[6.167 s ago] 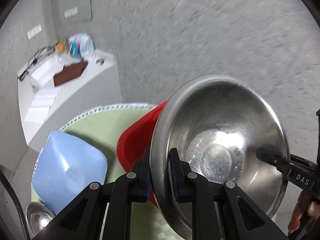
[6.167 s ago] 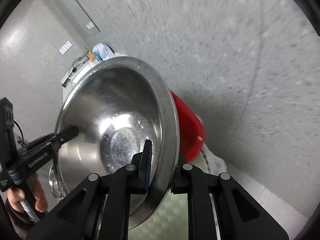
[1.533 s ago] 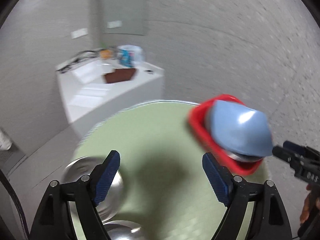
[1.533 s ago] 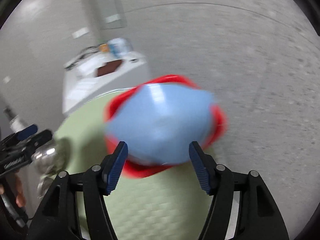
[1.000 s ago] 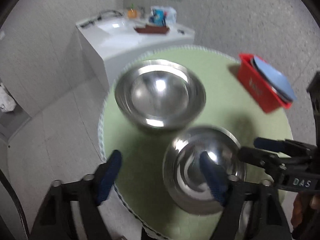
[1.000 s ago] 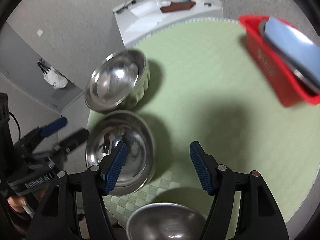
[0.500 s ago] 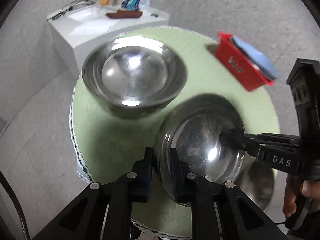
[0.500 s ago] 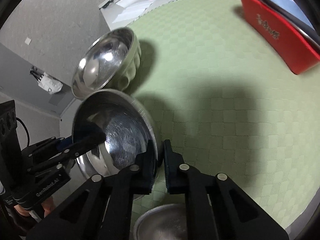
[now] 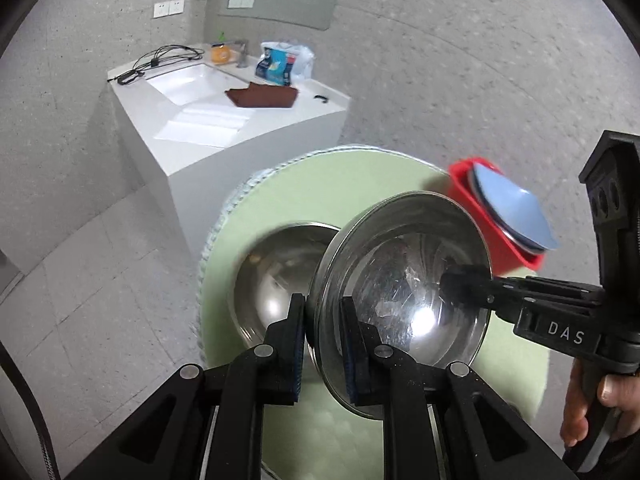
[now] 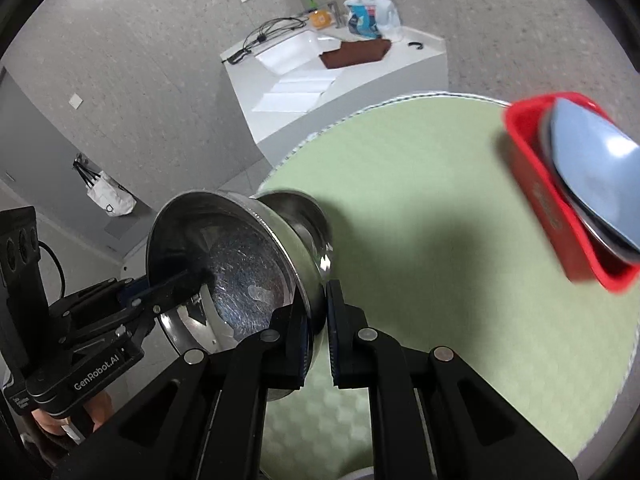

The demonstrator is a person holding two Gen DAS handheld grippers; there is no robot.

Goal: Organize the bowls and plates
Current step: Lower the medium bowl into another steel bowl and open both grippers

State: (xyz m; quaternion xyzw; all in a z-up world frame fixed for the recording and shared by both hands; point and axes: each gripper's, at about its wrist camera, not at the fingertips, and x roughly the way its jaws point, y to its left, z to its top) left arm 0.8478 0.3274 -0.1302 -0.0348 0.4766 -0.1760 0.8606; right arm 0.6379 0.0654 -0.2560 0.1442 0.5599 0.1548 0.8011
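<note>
Both grippers hold one steel bowl by opposite rims, tilted and lifted above the round green table. My left gripper is shut on its near rim. My right gripper is shut on the bowl's other rim; its finger also shows in the left wrist view. A second steel bowl sits on the table just behind. A red bin at the table's right edge holds a blue plate leaning over a steel dish.
A white sink counter with a brown cloth, cables and a bag stands beyond the table. Another steel rim shows at the bottom edge of the right wrist view. Grey floor surrounds the table.
Both grippers stay shut on the steel bowl and have lifted and tilted it up off the table; the views now look further out toward the counter and red bin.
</note>
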